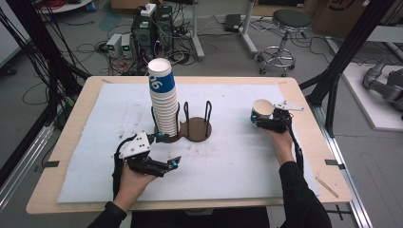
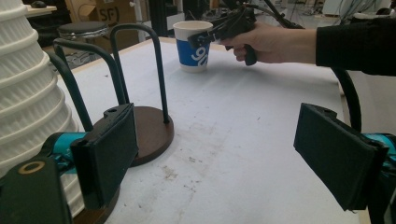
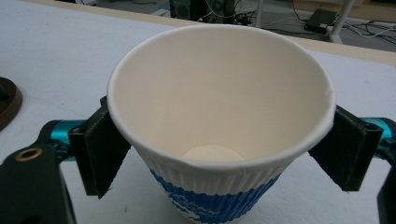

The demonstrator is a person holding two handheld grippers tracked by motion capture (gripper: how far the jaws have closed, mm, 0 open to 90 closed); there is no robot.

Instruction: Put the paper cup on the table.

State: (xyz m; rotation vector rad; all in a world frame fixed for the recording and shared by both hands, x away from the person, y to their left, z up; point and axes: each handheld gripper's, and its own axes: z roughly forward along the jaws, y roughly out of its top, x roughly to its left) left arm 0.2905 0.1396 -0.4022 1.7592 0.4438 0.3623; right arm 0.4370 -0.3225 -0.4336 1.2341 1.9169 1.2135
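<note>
A tall stack of white ribbed paper cups, the top one with a blue band, stands in one side of a brown holder with black wire loops. My left gripper lies just in front of the stack, open and holding nothing; in its own view the stack is at the left and the holder lies ahead. A single blue-and-white cup stands upright on the mat at the right. My right gripper has a jaw on each side of this cup, the pads close beside its wall without squeezing it.
A white mat covers most of the wooden table. Beyond the far edge are computer boxes, loose cables and a round stool. Black frame posts rise at both sides.
</note>
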